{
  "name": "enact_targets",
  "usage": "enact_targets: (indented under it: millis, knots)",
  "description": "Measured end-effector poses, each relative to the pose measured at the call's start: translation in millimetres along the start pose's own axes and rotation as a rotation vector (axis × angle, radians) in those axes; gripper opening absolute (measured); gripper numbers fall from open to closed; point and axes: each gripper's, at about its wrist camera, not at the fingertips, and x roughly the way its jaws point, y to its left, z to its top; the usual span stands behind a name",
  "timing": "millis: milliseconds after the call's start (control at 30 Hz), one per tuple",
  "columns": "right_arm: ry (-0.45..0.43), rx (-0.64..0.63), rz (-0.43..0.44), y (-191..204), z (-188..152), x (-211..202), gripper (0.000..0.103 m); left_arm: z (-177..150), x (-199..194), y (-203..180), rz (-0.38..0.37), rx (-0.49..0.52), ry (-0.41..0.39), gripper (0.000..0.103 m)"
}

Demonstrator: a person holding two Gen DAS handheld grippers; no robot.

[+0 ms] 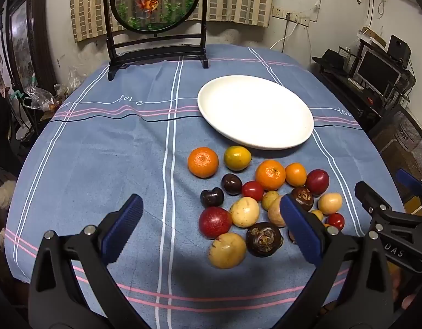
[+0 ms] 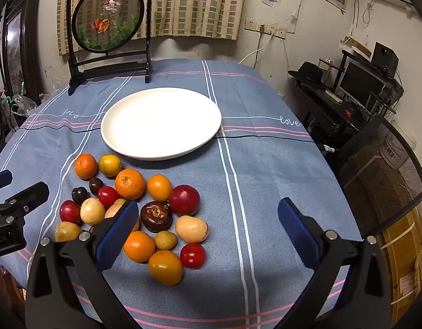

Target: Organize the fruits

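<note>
Both tools share one build. The left gripper [image 1: 211, 213] has matte black plastic arms, round silver rivets at the pivots and long blue ribbed pads [image 1: 123, 227] on the jaws. The right gripper [image 2: 208, 219] looks the same; seen from the left wrist, its black body carries white letters "DAS".

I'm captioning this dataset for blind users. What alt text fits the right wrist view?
A heap of small fruit lies loose on a blue striped tablecloth, just in front of an empty white plate. The right gripper hangs above with open jaws, holding nothing; the left gripper shows at the left edge.
</note>
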Motion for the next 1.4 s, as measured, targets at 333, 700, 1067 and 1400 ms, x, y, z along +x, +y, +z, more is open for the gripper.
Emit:
enact_targets:
  millis: [333,700,1067,1400]
  knots:
    - [-0.002,-0.005,-0.006,4.0,0.8,-3.3,0.102,-0.4,0.4,1.9,-0.003,0.01,-0.014,0.101]
    - [-0.001,-0.008,0.0,2.7,0.6,-1.3,0.102,1.6,-5.9,1.8,0.0,0.002,-0.015,0.101]
    - [-0.021,0.024,0.012,-1.4,0.1,-4.6,0.102,1.5,-5.7,1.6,0.001,0.003,-0.012,0.101]
    - [-0.011,0.014,0.018,1.5,-0.3,-3.8,0.102,-0.9,-5.2,0.4,-0.003,0.005,-0.008,0.101]
